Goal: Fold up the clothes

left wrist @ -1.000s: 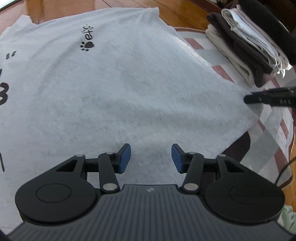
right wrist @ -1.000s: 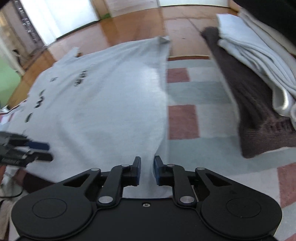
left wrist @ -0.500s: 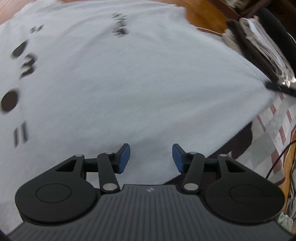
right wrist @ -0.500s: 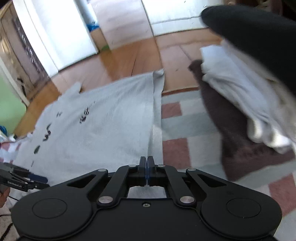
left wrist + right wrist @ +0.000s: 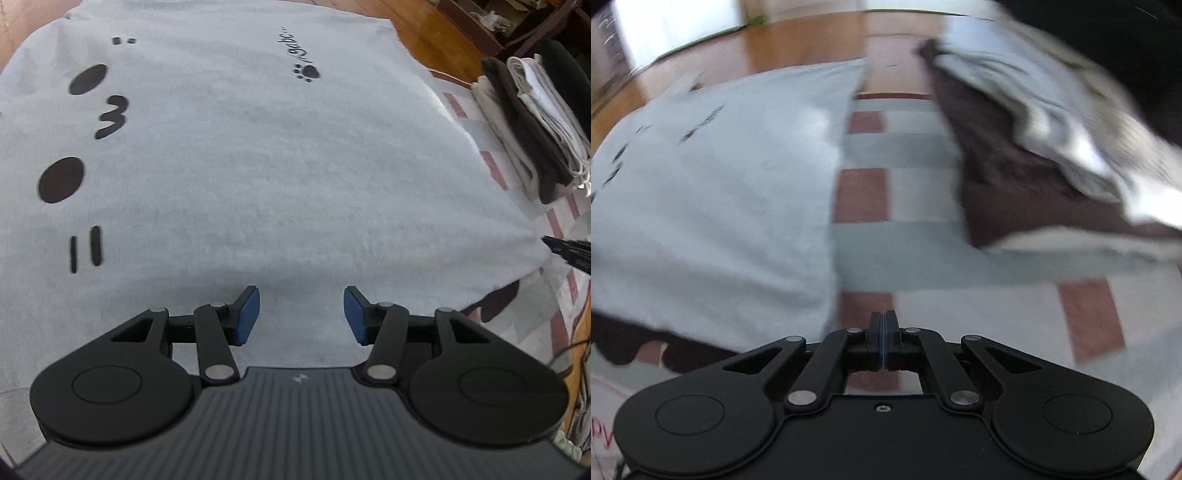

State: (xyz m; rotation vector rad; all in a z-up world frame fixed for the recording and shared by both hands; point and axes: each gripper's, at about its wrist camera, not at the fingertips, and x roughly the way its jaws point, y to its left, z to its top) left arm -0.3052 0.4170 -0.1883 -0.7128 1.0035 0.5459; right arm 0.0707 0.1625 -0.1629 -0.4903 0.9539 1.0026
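A grey T-shirt point(image 5: 258, 166) with a black cat-face print lies spread flat, front up. My left gripper point(image 5: 301, 314) hovers open over its near hem, with nothing between the blue pads. The right gripper point(image 5: 884, 325) is shut, pads pressed together over the checked rug point(image 5: 916, 266). No cloth shows between its pads. The shirt's side edge point(image 5: 831, 221) runs down just left of them. In the left wrist view the right gripper's tip point(image 5: 565, 251) sits at the shirt's right corner. The right wrist view is blurred.
A stack of folded clothes point(image 5: 528, 125), brown, white and beige, sits on the rug right of the shirt point(image 5: 1034, 155). Wooden floor point(image 5: 794, 48) lies beyond. A thin cable point(image 5: 576, 343) trails at the right edge, and dark furniture point(image 5: 498, 22) stands at the back.
The right gripper's jaws closed from a narrow gap; the shirt edge that ran to its pads now lies left of them. The left gripper slid across the shirt, bringing the cat face into view.
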